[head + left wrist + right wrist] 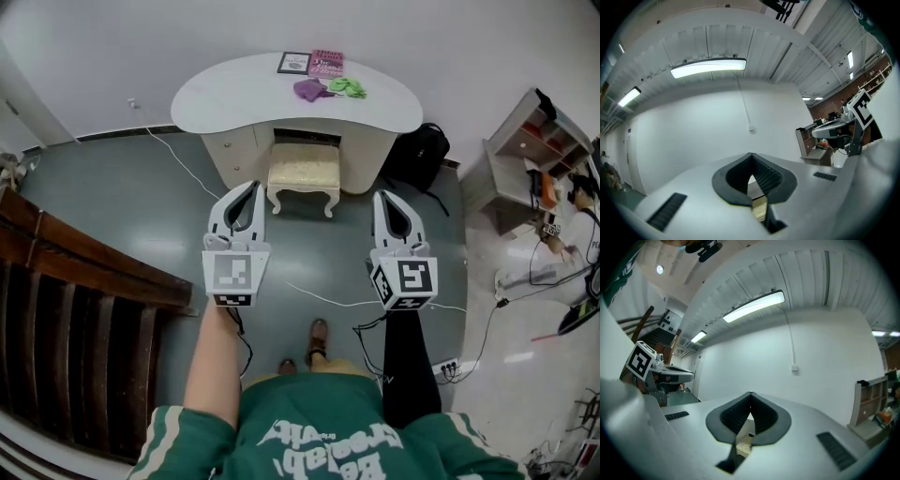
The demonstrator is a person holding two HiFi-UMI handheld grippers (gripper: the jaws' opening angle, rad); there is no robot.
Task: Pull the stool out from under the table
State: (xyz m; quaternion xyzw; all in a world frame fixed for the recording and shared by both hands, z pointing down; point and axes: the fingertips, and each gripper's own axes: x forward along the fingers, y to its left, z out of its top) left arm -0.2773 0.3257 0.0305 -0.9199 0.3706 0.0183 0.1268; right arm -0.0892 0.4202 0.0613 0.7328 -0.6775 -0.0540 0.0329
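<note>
Stool (303, 172), rigid with carved legs, sat half under desk (234, 98); your left tongs (246, 202) and right tongs (395, 215) were clenched, empty.

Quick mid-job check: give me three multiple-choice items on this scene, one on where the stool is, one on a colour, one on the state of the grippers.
1. Where does the stool stand?
A. At the middle opening of the white table
B. On the tabletop
C. Against the wooden railing at the left

2. What colour is the stool's cushion?
A. Green
B. Cream
C. Black

3. How are the left gripper and the right gripper?
A. Both shut, nothing between the jaws
B. Left one shut on a stool leg
C. Both wide open

Answers:
1 A: the head view shows the stool on the floor at the table's front opening.
2 B: the seat is pale cream on white legs.
3 A: in both gripper views the jaw tips meet and hold nothing, and both are short of the stool.
</note>
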